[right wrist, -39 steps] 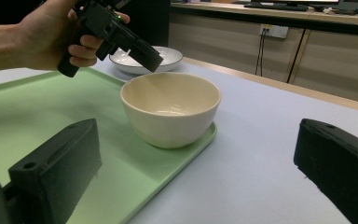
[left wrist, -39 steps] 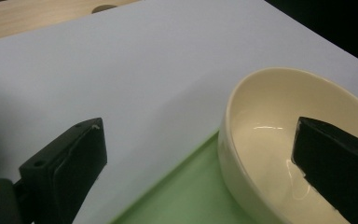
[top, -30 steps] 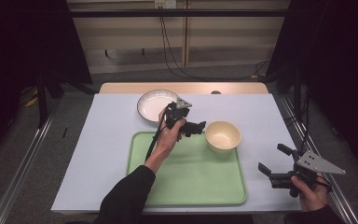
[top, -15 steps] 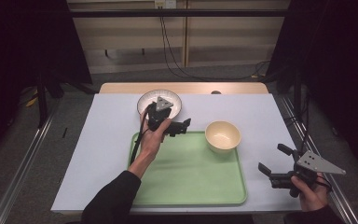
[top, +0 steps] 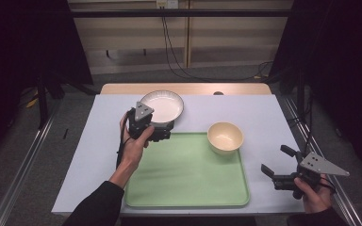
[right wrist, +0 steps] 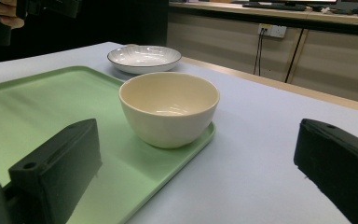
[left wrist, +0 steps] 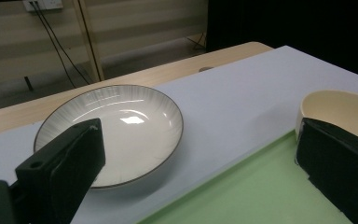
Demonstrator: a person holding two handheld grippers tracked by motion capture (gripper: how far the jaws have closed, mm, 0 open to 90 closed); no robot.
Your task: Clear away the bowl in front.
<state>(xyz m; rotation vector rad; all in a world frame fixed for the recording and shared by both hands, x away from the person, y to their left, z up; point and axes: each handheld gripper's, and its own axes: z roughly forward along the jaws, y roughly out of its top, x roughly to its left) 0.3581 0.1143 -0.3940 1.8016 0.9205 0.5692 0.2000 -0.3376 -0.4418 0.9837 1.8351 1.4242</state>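
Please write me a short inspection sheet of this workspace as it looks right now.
Surface: table under a pale cover; a wooden strip shows at the far edge.
Job's things: white plate on the cover behind the green tray; cream bowl upright and empty on the tray's far right corner.
Clutter: nothing seen.
Grippers: left gripper by the plate's near rim, jaws open, holding nothing; right gripper off the tray's right side, jaws open, holding nothing.
Cables: a black one hangs from the left gripper; others run from a wall socket to the floor.
Surroundings: dark curtains at both sides, metal rails on the floor.
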